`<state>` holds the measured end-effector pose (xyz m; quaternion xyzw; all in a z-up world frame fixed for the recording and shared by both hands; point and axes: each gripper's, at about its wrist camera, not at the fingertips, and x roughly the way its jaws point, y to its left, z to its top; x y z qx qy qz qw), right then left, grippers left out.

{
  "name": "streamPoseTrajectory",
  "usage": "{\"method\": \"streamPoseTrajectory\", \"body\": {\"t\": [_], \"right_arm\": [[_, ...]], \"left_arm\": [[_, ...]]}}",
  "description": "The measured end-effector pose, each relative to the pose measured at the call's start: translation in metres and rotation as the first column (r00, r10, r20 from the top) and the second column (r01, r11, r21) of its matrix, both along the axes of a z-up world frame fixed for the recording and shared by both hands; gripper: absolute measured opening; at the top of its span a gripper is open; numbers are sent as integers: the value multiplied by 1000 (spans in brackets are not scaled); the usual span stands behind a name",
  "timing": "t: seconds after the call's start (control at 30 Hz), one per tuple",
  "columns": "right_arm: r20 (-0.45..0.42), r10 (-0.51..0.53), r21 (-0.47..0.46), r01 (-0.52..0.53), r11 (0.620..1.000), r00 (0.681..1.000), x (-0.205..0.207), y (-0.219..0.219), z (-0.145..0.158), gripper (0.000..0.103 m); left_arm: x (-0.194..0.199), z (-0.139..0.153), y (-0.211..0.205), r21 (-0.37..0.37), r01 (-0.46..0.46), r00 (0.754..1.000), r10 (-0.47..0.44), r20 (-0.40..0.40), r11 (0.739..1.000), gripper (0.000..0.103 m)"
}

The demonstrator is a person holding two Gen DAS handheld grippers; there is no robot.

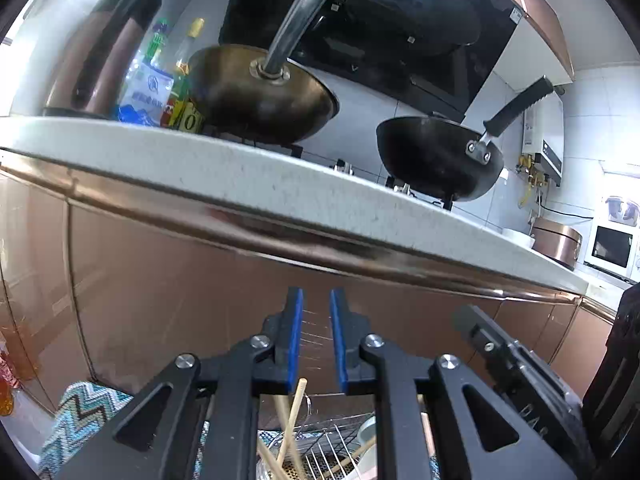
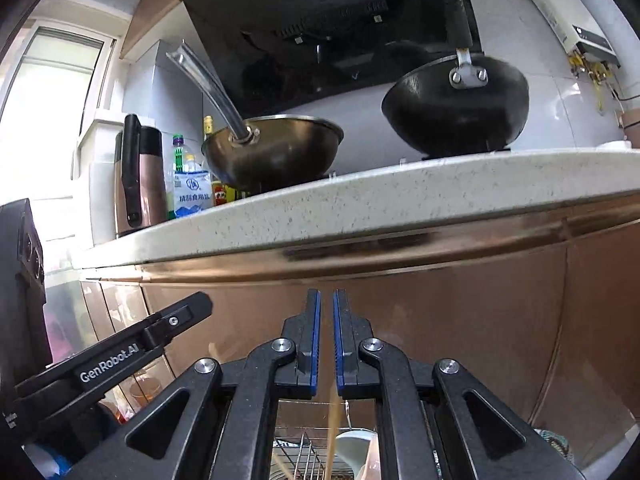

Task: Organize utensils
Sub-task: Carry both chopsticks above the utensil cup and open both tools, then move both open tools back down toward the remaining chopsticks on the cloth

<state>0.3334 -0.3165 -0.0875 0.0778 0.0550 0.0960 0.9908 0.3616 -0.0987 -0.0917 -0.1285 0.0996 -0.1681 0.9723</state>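
A speckled white countertop (image 1: 280, 184) runs over copper-coloured cabinet doors (image 1: 160, 280), carrying two woks on the stove: a bronze one (image 1: 260, 96) with a long steel handle and a black one (image 1: 440, 156) beside it, with bottles and a bag of salt (image 1: 148, 92) crowded at the far end. You hold both tools low, level with the cabinet fronts, likely because the work lies below the counter. Your left gripper (image 1: 316, 300) shows a narrow gap between its blue pads, and nothing is pinched there. A wooden chopstick (image 1: 294, 412) rises close behind that gap, but it appears to stand free. Your right gripper (image 2: 327, 300) is nearly clenched, its pads almost meeting. A pale stick (image 2: 333, 432) hangs below their rear end, and whether the pads pinch it cannot be told from here. The utensils themselves sit beneath your hands, where more chopsticks lean in a wire dish rack (image 1: 320, 452) beside a white bowl (image 2: 356, 440). The rack rests on a zigzag-patterned cloth (image 1: 80, 412). Judging by that, the sorting is in hand at the rack, not the stove.
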Motion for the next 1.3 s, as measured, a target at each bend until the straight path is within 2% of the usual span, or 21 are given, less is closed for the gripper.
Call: {"method": "streamPoseTrajectory", "body": {"t": [0.17,0.27,0.33,0.53,0.73,0.87,1.0,1.3], "right_arm": [[17,-18,-6,18,1000,1000,-25,-1,26,10],[31,-11,-9,12,1000,999,-50,4,45,17],[39,-9,-16,9,1000,999,-67,8,56,26],[47,15,-25,-14,1000,999,-117,25,85,31],[28,38,-51,-37,998,999,-159,50,105,32],[0,52,-55,-51,997,999,-176,65,110,32],[-63,63,-64,-67,996,996,-180,81,106,32],[-217,87,-84,-108,991,972,-163,109,69,31]], "left_arm": [[-27,28,19,22,-27,999,27,29,999,15],[-50,48,34,34,-48,997,46,55,998,24],[-66,61,43,44,-59,996,56,69,997,27],[-118,91,76,87,-89,993,82,81,992,32],[-162,104,114,96,-122,991,117,58,988,35],[-178,105,132,117,-127,992,125,22,985,35],[-181,97,147,140,-110,992,118,-53,984,35],[-164,55,172,160,-81,972,114,-207,984,35]]}}
